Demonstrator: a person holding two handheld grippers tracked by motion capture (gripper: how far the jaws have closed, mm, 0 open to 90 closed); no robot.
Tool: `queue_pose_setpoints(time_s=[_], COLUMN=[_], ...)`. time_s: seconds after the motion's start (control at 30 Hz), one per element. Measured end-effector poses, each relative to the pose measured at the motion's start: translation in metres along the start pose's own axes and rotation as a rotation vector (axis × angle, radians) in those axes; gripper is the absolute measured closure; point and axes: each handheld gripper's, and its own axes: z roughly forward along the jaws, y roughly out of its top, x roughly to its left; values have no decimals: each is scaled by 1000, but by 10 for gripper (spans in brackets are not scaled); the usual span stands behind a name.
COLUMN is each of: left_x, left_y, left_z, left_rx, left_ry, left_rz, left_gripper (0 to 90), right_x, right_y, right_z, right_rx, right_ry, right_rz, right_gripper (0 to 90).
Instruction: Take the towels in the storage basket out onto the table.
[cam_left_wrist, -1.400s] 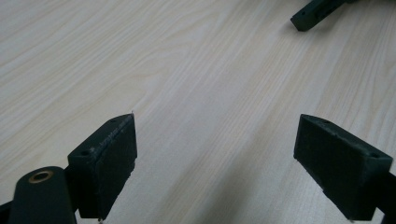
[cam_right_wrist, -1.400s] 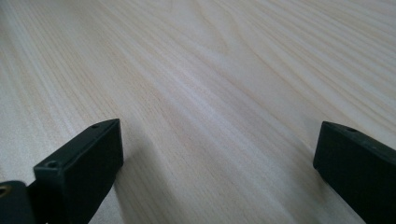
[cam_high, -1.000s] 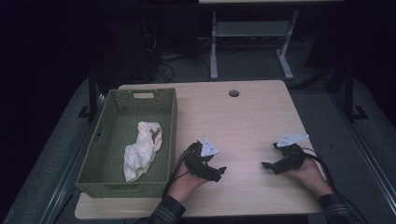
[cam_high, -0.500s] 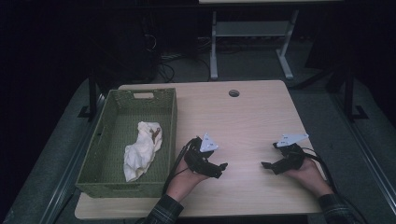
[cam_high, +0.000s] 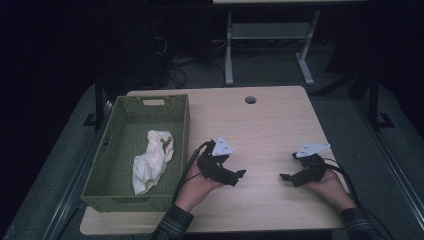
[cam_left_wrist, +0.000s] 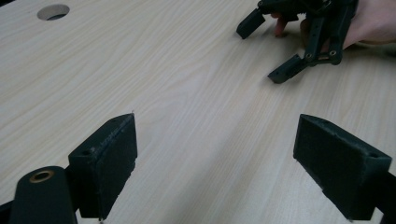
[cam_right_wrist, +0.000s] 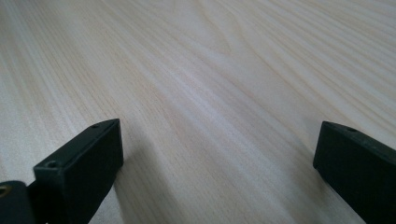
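A green basket (cam_high: 115, 197) stands on the left of the wooden table (cam_high: 270, 125), and a crumpled white cloth (cam_high: 151, 161) lies inside it. My left gripper (cam_high: 242, 175) rests on the table just right of the basket, pointing right, open and empty. In its own view the left gripper (cam_left_wrist: 215, 163) has its jaws wide apart over bare wood. My right gripper (cam_high: 283, 177) rests near the table's front right, pointing left, also open with nothing between its jaws. The right gripper (cam_left_wrist: 266, 53) faces the left one across the table, and the right gripper (cam_right_wrist: 219, 163) sees bare wood.
A round cable hole (cam_high: 250, 99) sits near the table's far edge. Bare wood lies between the two grippers. Beyond the table stands a metal frame (cam_high: 270, 45) on a dark floor with cables.
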Motion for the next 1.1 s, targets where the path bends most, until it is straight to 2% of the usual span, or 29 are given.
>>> queue_pose_setpoints(time_s=[0.33,0.57,0.67,0.8,0.87,0.93,1.07,1.1], left_x=[6,13,16,20,22,24,28,29], left_y=[9,16,19,20,20,23,25,25], left_z=[-8,-16,-19,-21,-21,-25,-28,-29], left_rx=[-16,-19,-17,-22,-10,9,-1,-11], left_ry=[-26,-21,-19,-39,-46,-38,-39,-44], left_rz=[9,7,21,18,16,39,34,21], left_gripper=[131,131,131,131,130,130,130,130], right_x=[0,0,0,0,0,0,0,0], right_y=[0,0,0,0,0,0,0,0], right_z=[0,0,0,0,0,0,0,0], right_rx=[0,1,1,1,0,0,1,1], right_ry=[0,-2,-3,-3,-3,-4,-4,-4], right_rz=[0,5,6,6,6,6,6,6], right_gripper=[13,13,13,13,13,13,13,13])
